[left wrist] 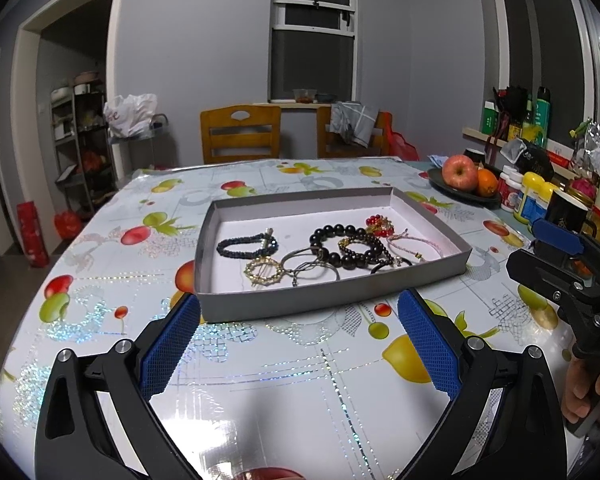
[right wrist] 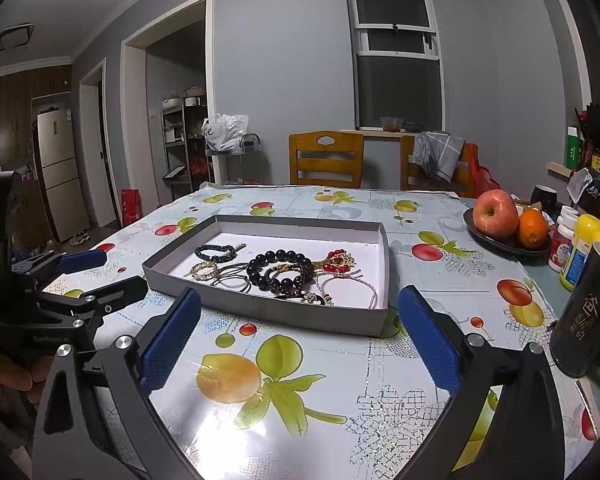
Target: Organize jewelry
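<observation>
Jewelry gathered in the tray (left wrist: 332, 300), claws idle.
Left claw (left wrist: 300, 344) and right claw (right wrist: 300, 340) gape wide, empty, over the bench (right wrist: 340, 380); bracelets (left wrist: 342, 248) lie tangled, unsorted.

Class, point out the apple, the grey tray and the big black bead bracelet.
apple (right wrist: 495, 215): right wrist view, middle of its red skin.
grey tray (left wrist: 276, 300): left wrist view, near outer wall.
black bead bracelet (right wrist: 278, 257): right wrist view, a top bead.
</observation>
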`<state>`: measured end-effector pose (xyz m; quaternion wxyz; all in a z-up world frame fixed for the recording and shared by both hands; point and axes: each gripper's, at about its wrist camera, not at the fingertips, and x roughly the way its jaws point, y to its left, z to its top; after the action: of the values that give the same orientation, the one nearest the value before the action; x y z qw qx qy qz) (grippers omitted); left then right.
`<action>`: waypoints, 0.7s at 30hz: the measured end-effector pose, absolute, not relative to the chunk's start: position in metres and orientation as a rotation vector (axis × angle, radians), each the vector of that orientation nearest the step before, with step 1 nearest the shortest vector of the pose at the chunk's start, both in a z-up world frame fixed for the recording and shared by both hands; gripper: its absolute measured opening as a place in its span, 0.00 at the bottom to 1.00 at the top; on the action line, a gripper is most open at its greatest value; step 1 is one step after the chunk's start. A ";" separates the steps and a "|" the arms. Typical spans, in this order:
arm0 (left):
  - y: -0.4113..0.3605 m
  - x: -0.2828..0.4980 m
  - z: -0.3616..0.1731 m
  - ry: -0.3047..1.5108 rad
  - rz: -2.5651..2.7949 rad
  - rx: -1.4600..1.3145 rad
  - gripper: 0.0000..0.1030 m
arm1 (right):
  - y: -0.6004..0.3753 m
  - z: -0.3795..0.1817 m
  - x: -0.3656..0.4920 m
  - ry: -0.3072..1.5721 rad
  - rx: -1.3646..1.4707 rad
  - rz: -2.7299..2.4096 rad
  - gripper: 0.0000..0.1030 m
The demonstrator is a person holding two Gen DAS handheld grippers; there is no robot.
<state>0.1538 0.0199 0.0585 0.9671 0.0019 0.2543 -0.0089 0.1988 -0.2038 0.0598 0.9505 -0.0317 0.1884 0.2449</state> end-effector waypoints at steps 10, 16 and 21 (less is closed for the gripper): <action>0.019 0.154 0.059 0.515 -0.019 0.003 0.95 | -0.204 0.060 0.199 0.384 -0.065 0.497 0.95; 0.020 0.154 0.058 0.514 -0.019 0.004 0.95 | -0.204 0.060 0.200 0.385 -0.066 0.496 0.95; 0.020 0.154 0.058 0.514 -0.019 0.004 0.95 | -0.204 0.060 0.200 0.384 -0.065 0.497 0.95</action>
<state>0.1540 0.0199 0.0583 0.9671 0.0020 0.2541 -0.0095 0.2002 -0.2042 0.0604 0.9506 -0.0321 0.1889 0.2443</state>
